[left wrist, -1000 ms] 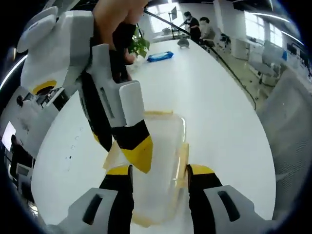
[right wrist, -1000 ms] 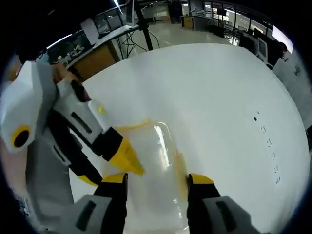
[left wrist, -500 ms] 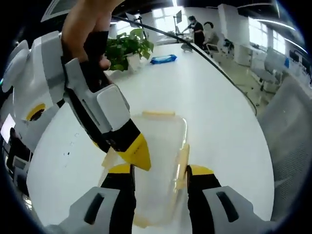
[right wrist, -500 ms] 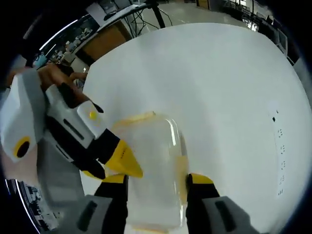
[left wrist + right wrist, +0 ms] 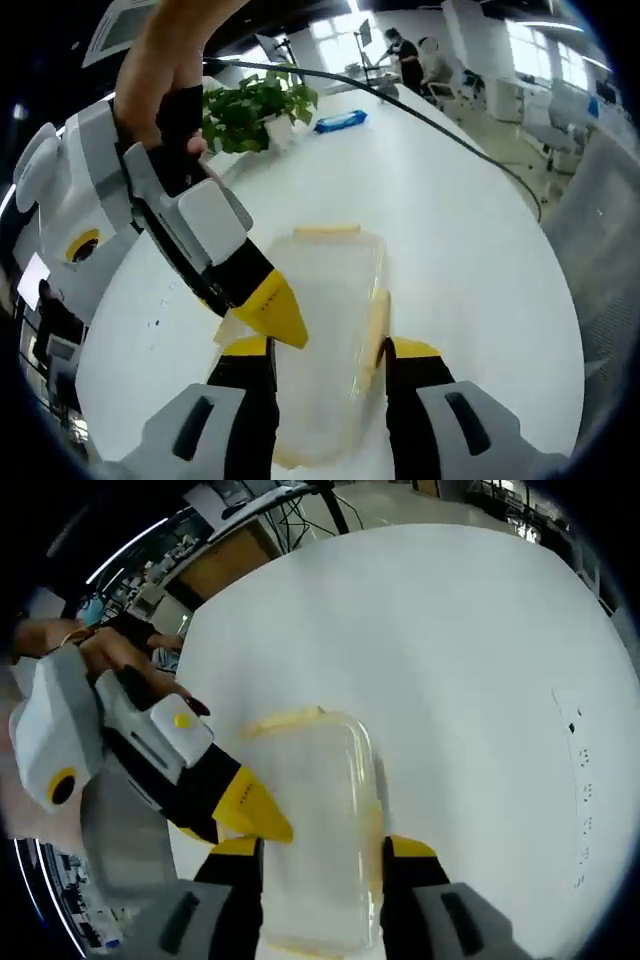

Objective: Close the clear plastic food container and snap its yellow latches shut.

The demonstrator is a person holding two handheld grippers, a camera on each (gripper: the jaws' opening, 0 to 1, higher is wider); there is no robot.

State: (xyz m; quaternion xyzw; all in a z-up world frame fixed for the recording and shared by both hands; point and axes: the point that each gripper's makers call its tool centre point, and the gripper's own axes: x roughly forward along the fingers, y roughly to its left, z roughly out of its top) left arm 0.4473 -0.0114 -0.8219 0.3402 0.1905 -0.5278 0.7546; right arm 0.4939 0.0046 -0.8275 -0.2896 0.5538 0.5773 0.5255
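A clear plastic food container lies on the white table with its lid resting on top. Yellow latches show at its far end and along its right side. My left gripper is open and hangs over the container's near end, one jaw above each long side. My right gripper, held by a hand, slants in from the upper left with its yellow tip at the container's left edge. In the right gripper view the container lies under my open right gripper, and the left gripper reaches its left edge.
A potted plant, a blue packet and a black cable lie farther along the table. People sit at the far end, and a grey chair stands on the right. A wooden cabinet stands beyond the table.
Both cameras have shifted a little. In the left gripper view the right gripper has tilted lower and further left while its tip stays at the container's edge. The container has not moved.
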